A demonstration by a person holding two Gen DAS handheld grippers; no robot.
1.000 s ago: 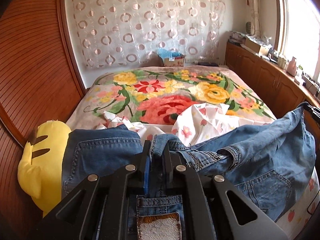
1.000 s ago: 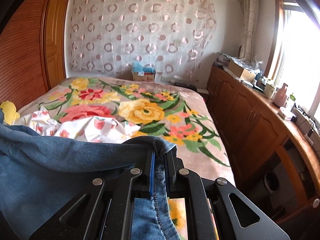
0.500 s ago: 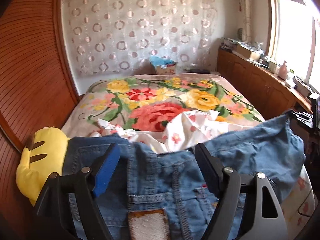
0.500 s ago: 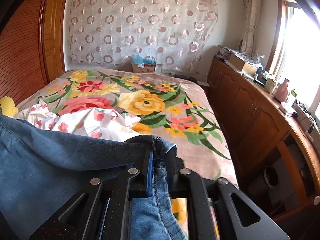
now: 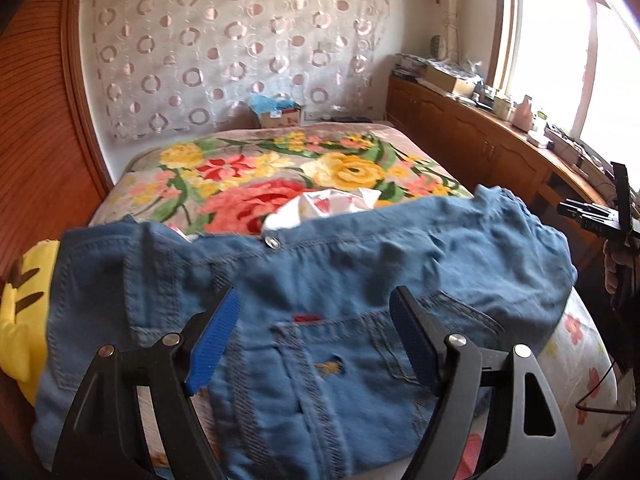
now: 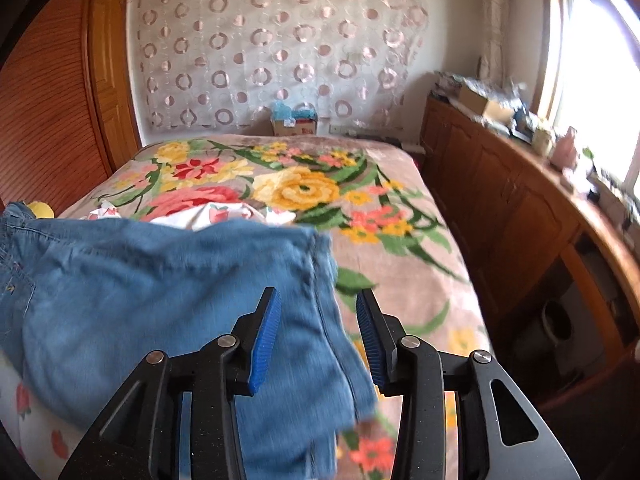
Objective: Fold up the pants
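Left wrist view: the left gripper stands spread wide at the bottom of the frame, holding nothing, with the blue jeans lying across the frame's middle on the floral blanket, beyond and beneath the fingers. Right wrist view: the right gripper is parted at lower centre, the jeans filling the lower left, one blurred edge running down between its fingers.

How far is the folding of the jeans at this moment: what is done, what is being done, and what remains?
Done: the jeans lie across the near end of the bed, waistband and metal button facing up. In hand: nothing; the left gripper and right gripper are both open above the denim. Left: no finished fold shows. The fabric looks bunched, so smoothing and folding still seem to remain.
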